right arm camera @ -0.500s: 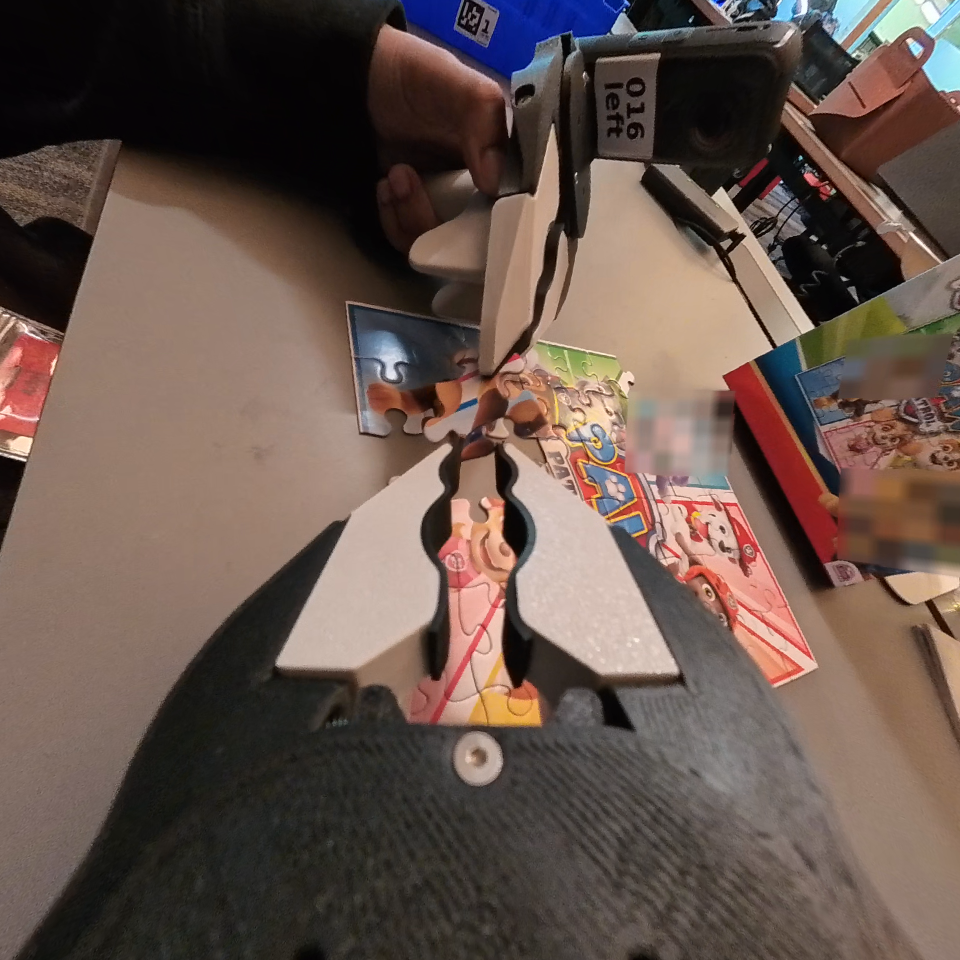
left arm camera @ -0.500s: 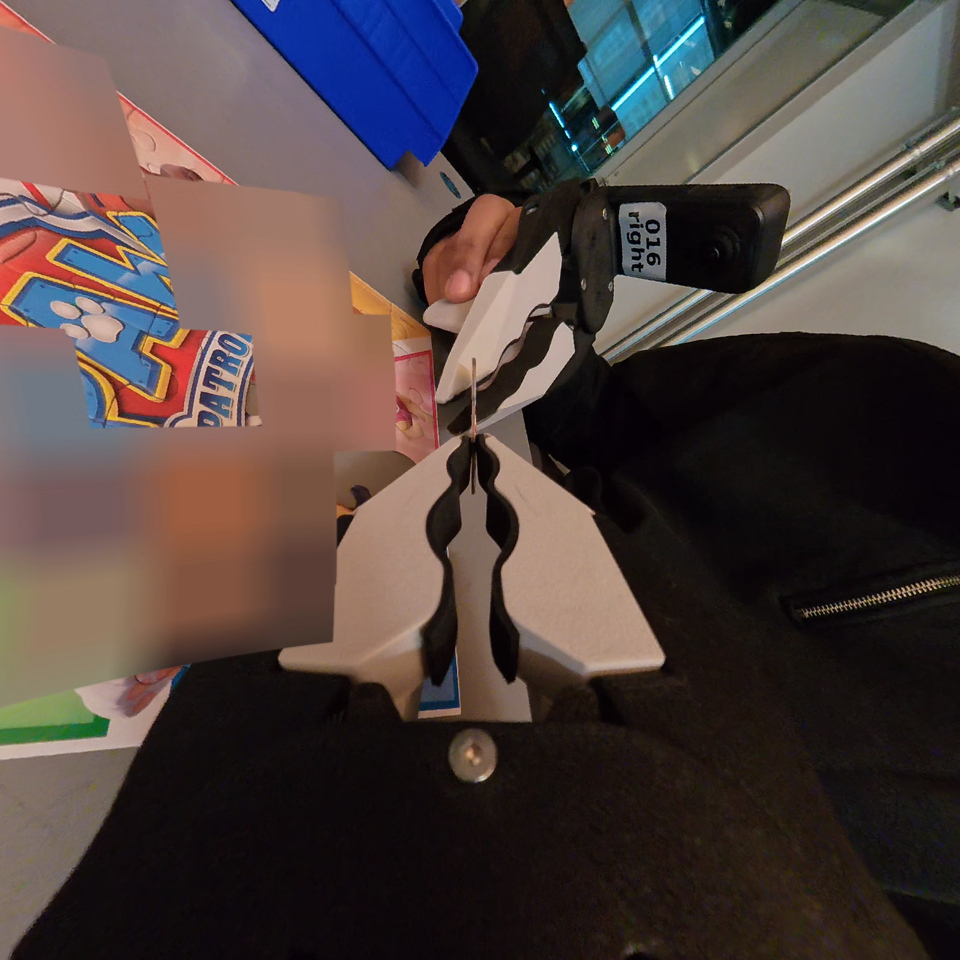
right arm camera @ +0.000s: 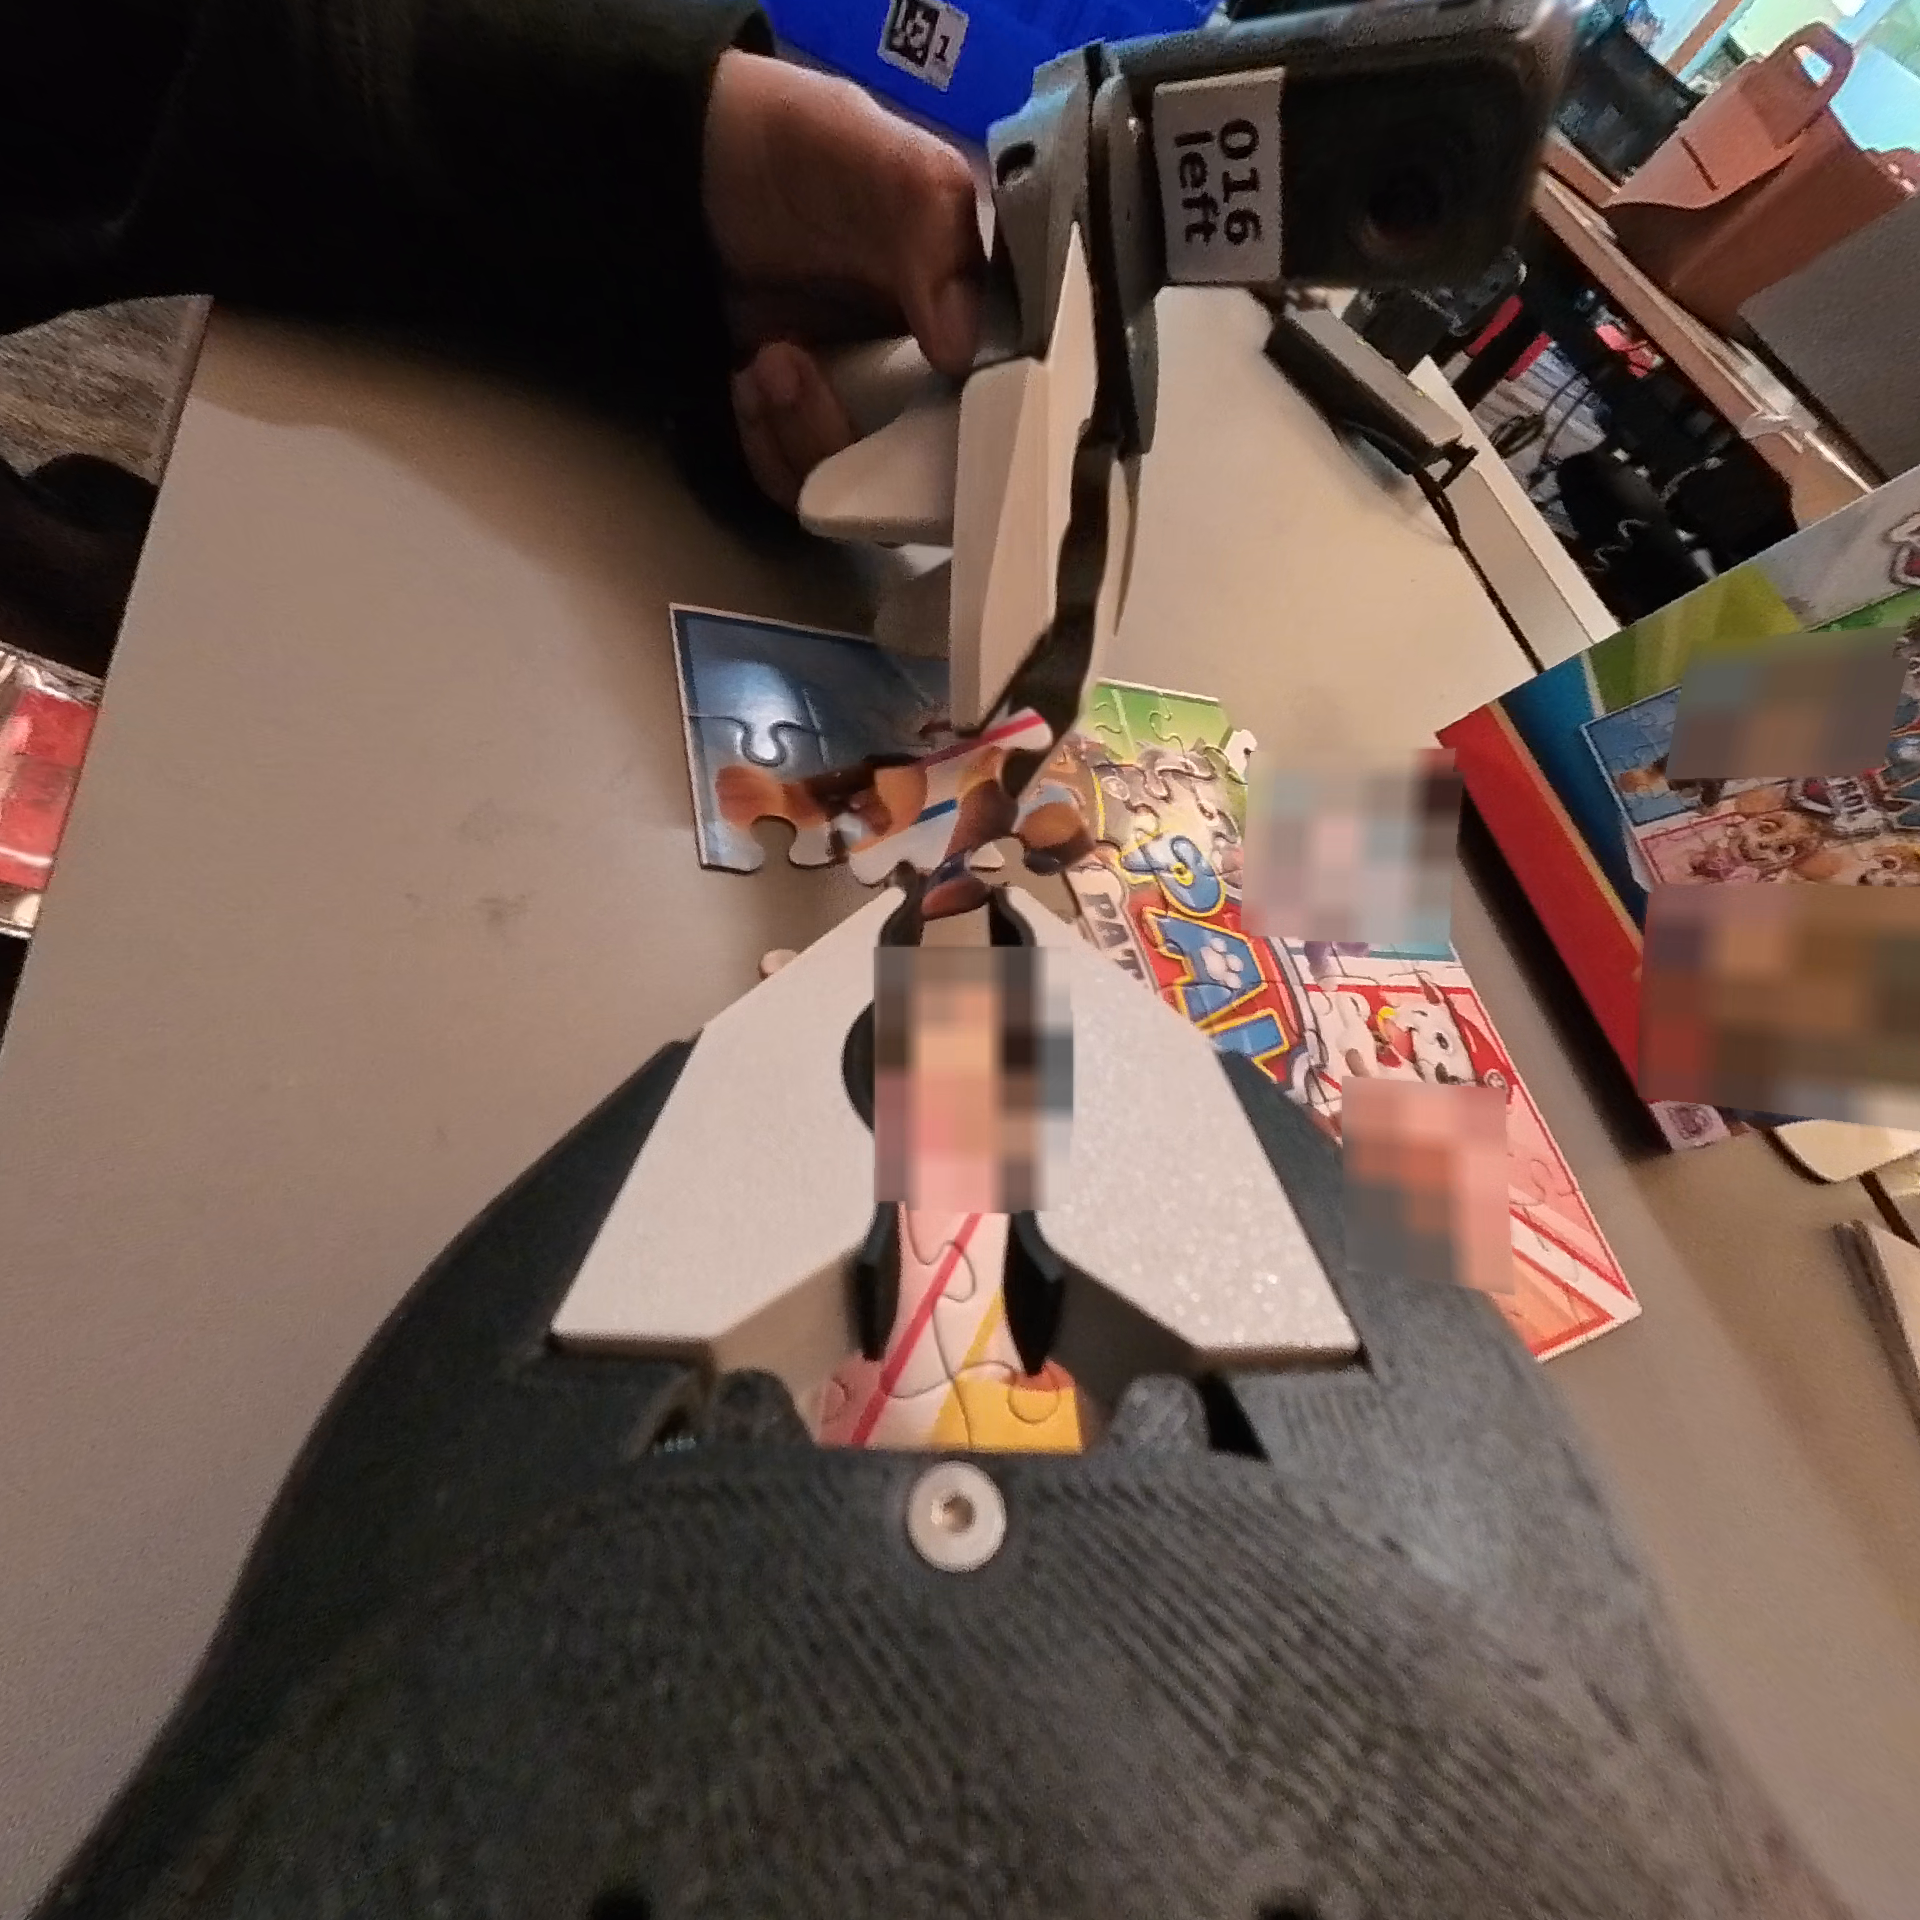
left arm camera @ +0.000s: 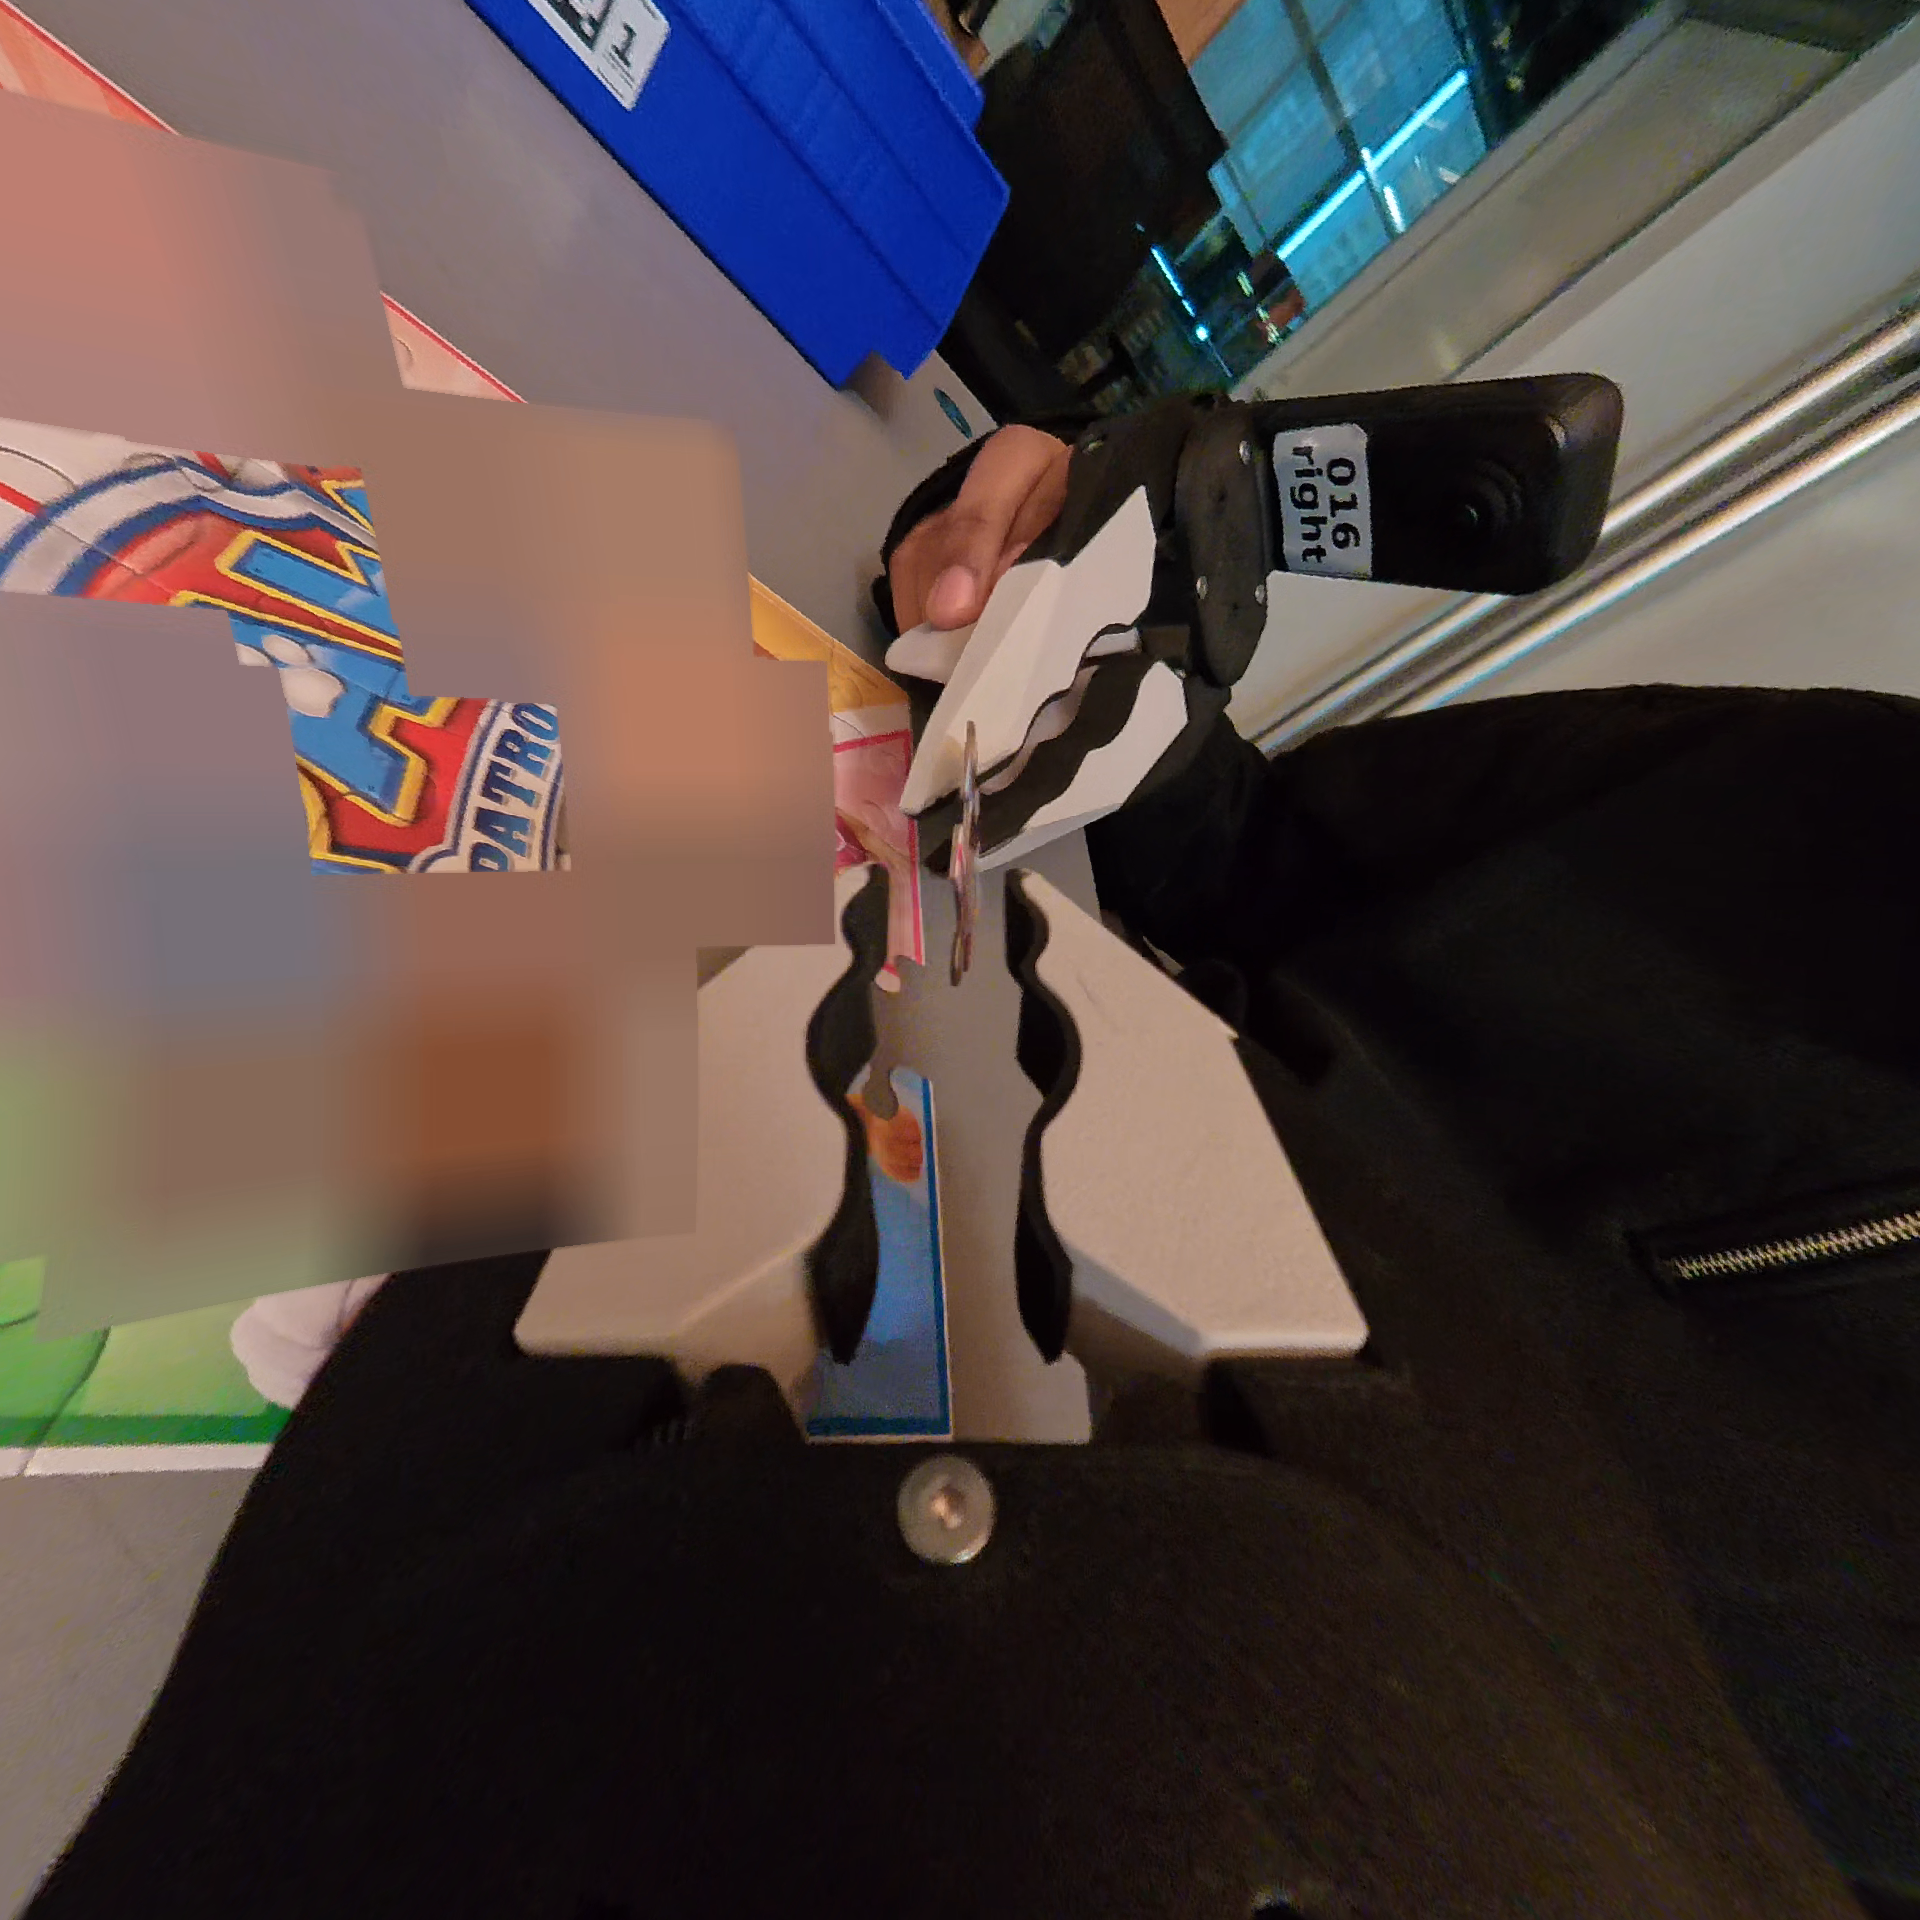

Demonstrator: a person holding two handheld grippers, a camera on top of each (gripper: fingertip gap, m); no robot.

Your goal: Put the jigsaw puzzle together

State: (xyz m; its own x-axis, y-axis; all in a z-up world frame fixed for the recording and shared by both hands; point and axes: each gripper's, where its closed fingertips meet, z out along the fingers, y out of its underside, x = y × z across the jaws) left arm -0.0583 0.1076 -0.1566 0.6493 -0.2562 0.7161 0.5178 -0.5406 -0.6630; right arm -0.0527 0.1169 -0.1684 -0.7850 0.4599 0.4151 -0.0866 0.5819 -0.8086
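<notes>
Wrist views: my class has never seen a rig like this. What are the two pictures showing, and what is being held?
A person holds a two-finger gripper in each hand, and each gripper carries a camera looking along its fingers. One picture comes from the left gripper, whose jaws stand open. The other comes from the right gripper, which pinches a puzzle piece in the air. On the table lie a partly joined cartoon jigsaw, a puzzle box and a blue bin.

Puzzle (right arm camera: 1299,997) multicolour cartoon print; bin (left arm camera: 810,187) blue; table (right arm camera: 416,727) beige; gripper fingers (left arm camera: 1174,1143) white, black-lined.
</notes>
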